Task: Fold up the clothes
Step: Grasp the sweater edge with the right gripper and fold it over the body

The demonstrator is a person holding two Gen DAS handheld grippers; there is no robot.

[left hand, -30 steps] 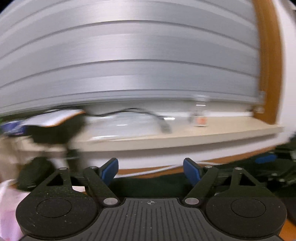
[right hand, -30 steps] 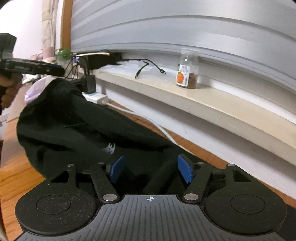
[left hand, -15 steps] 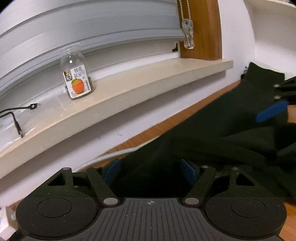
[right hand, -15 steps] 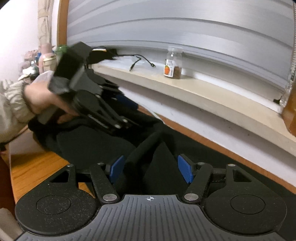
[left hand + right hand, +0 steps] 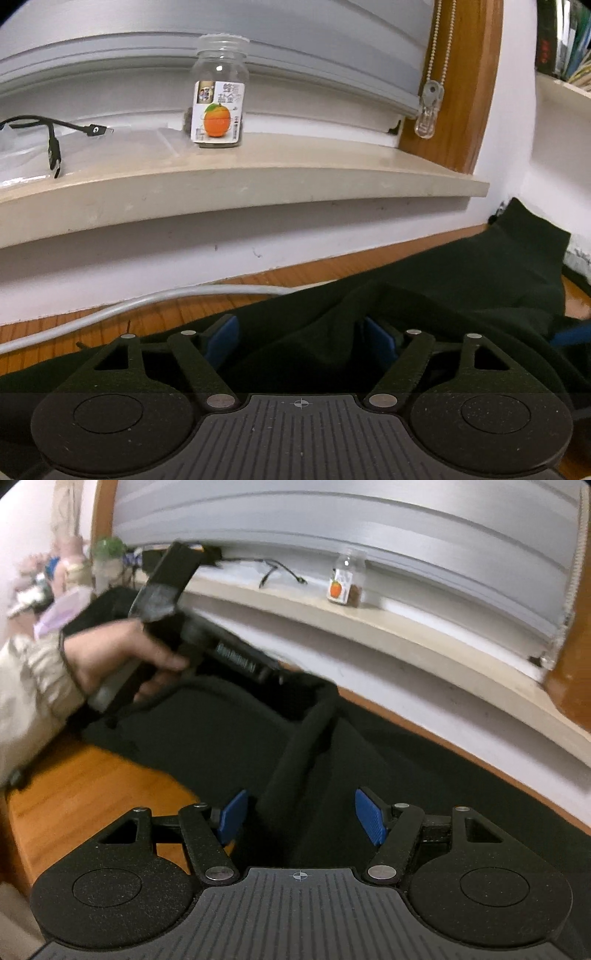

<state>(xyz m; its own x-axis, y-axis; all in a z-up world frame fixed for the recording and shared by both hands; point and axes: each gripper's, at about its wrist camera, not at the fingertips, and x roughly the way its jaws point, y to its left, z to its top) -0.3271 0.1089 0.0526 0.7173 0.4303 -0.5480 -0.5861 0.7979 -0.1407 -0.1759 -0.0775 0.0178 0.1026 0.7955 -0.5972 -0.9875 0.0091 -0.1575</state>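
At the bottom of each frame, the left gripper and right gripper are standing with jaws apart, straddling ridges of the black garment sprawling rumpled across the wooden table; closing squarely on single layers would likely be keeping the fold even. Farther up, a jar is sitting on the windowsill.

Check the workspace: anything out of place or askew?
The black fabric garment lies bunched in ridges, one end riding up the white wall. A grey cable runs across the wooden table and disappears under it, so it could snag.
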